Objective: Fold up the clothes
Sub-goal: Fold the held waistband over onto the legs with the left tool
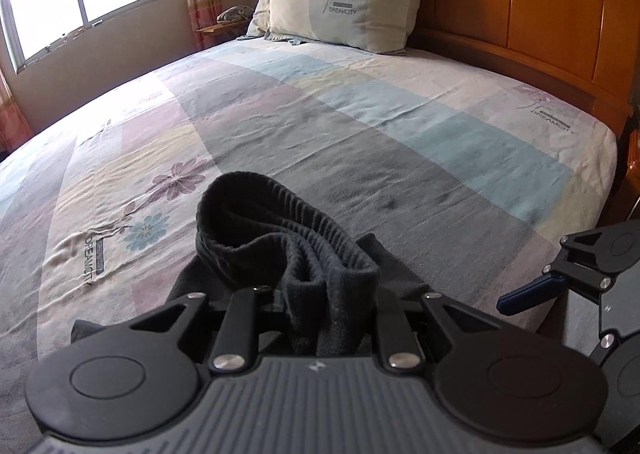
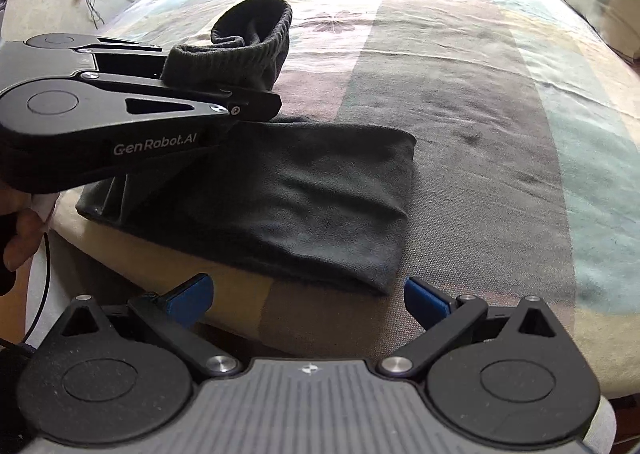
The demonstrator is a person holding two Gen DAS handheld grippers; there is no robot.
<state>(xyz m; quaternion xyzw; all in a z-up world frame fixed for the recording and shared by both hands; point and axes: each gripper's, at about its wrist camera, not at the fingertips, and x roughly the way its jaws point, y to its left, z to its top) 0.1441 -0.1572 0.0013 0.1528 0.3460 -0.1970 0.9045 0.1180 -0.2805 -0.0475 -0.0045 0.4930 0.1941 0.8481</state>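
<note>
Your right gripper (image 2: pixel 308 300) hangs wide open, empty, over the bed (image 2: pixel 480 94) edge. Your left gripper (image 2: pixel 256 104) clamps the dark garment's (image 2: pixel 304 198) ribbed waistband (image 2: pixel 256 42), which hides its fingertips.

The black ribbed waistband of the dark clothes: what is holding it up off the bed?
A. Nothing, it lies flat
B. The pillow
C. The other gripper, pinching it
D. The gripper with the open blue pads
C: the left gripper is shut on the black ribbed waistband, while the right gripper stands open short of the dark cloth.
</note>
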